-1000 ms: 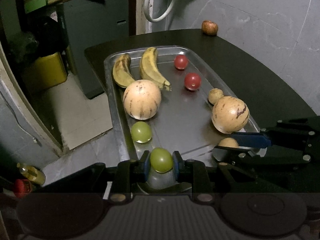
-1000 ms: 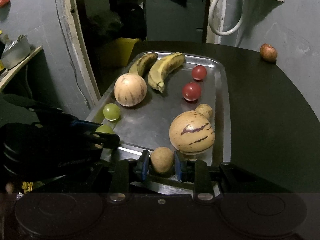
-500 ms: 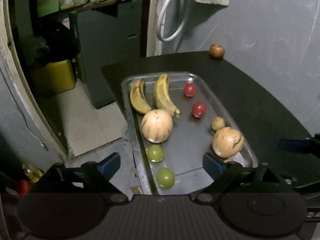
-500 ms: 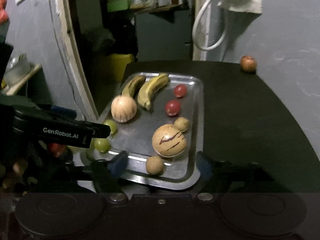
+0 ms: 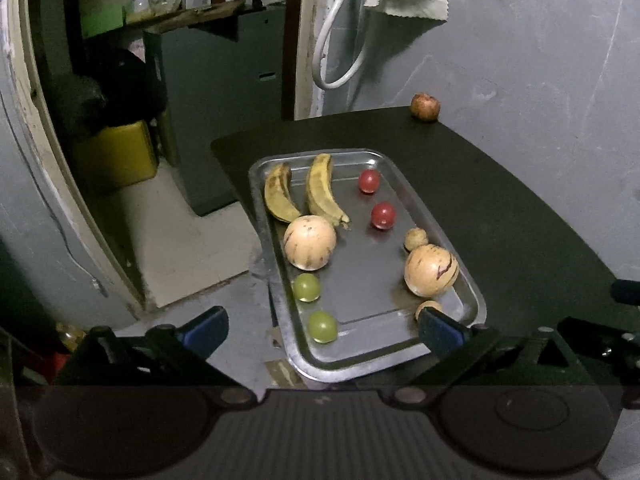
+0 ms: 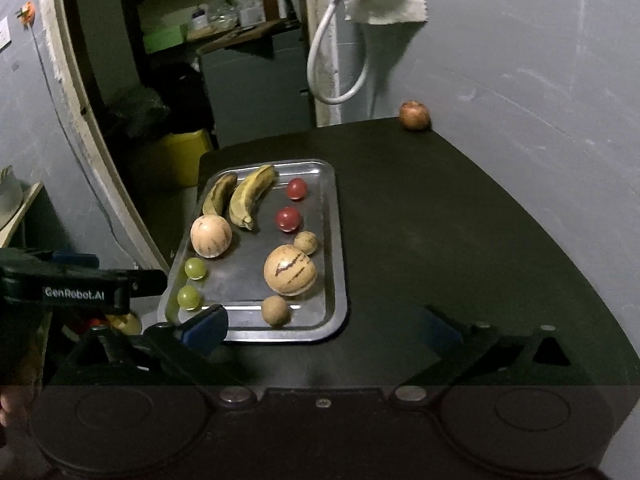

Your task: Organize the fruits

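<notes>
A metal tray (image 5: 472, 294) (image 6: 338, 240) on a dark table holds two bananas (image 5: 320, 188), two striped melons (image 5: 310, 242) (image 5: 430, 272), two red tomatoes (image 5: 383, 215), two green fruits (image 5: 322, 327) (image 5: 306, 287) and two small brown fruits (image 6: 275, 310) (image 6: 306, 242). My left gripper (image 5: 324, 330) is open and empty, held back above the tray's near end. My right gripper (image 6: 324, 330) is open and empty, also back from the tray. The left gripper's body (image 6: 80, 286) shows at the left of the right wrist view.
A reddish apple (image 5: 425, 106) (image 6: 414, 115) sits alone at the table's far corner by the grey wall. The tray overhangs the table's left edge above the floor. A yellow bin (image 5: 116, 156) and a dark cabinet (image 5: 224, 92) stand beyond.
Both grippers have opened and let go: the left released a green fruit, the right a small brown fruit, both at the tray's near end. Both have pulled back and up.
</notes>
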The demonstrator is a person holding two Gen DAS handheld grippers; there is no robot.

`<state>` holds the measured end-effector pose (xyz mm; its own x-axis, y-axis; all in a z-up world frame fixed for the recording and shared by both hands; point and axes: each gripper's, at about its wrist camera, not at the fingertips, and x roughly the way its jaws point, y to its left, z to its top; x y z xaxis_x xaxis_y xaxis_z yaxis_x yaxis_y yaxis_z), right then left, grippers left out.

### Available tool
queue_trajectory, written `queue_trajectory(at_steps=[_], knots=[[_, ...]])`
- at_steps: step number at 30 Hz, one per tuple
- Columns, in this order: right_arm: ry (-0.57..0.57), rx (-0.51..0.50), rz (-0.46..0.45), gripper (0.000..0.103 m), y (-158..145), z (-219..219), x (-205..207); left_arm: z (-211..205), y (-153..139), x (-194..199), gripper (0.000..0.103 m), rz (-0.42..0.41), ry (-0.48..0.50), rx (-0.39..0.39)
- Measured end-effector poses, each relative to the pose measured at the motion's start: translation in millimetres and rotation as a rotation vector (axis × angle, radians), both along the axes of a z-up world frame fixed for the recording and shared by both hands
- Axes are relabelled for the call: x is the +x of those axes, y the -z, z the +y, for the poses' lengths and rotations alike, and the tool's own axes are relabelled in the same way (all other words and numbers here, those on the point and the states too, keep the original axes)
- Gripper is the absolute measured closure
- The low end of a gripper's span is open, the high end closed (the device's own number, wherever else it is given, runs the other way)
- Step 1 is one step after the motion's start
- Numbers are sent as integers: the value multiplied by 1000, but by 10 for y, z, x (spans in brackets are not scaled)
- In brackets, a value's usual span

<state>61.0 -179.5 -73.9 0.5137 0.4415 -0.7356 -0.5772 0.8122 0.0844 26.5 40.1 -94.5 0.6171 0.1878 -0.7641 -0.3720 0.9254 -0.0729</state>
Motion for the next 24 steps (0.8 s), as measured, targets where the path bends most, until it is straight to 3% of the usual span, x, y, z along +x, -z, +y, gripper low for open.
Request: queue_trajectory(at_steps=[6,24], knots=[[17,13,3,1,-46,-92,-131,-20,-47,-40,0,-26,5,-69],[12,19,-5,1,-60,-82,-117,-67,-75,-2,0,-21,10,-28]])
